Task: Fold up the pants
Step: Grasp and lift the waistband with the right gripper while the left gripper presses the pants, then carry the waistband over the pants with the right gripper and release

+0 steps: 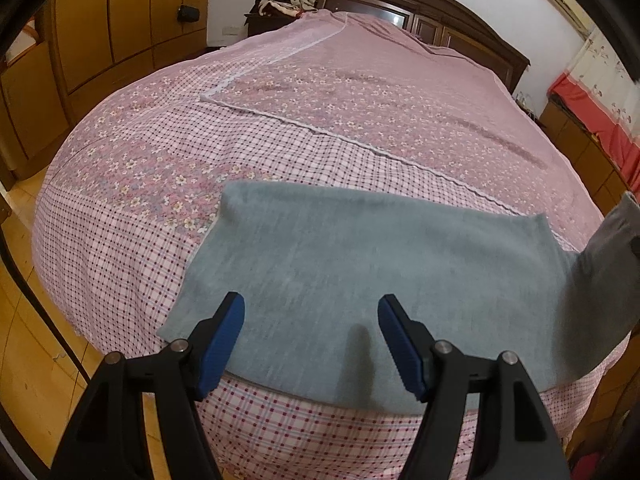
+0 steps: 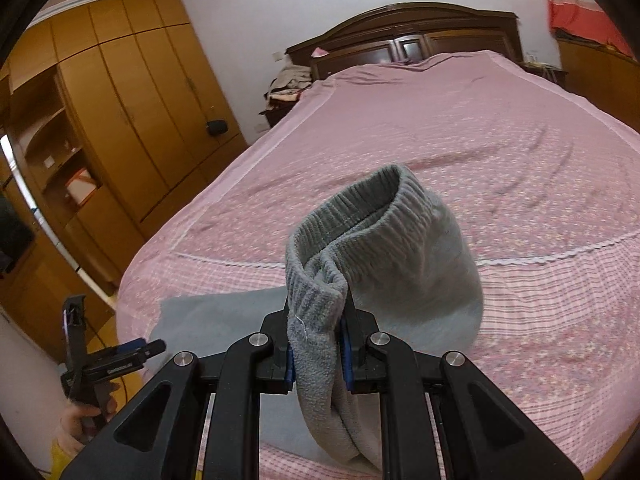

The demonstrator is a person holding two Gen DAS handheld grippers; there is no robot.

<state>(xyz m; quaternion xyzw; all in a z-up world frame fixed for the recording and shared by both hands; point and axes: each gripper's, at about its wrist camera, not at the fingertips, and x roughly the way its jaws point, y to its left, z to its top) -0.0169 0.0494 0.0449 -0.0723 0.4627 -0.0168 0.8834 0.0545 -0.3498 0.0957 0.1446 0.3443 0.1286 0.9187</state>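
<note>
Nearest the right camera, the right gripper [image 2: 318, 350] has its jaws clamped on the ribbed waistband [image 2: 352, 216] of 1 pair of grey pants [image 1: 360, 264], lifting that end clear of the bed [image 1: 132, 184]. Down at the left edge of that view a hand [image 2: 78, 420] holds the left gripper [image 1: 312, 336], whose jaws stand wide apart over the near edge of the flat part of the pants, gripping nothing. Most of the garment lies spread at the foot of the bed, with 1 end rising off to the right. Beyond it the pink bedspread runs back to 1 dark headboard [image 2: 404, 28], with a heap of clothes [image 2: 288, 84] and 1 tall wardrobe [image 2: 132, 92] to the left. With nothing pinning the flat part, carrying the waistband across could drag the whole piece along the cover, giving a crooked fold. The bunched waistband could also slip from the pinch, since only a narrow bit is caught.
</note>
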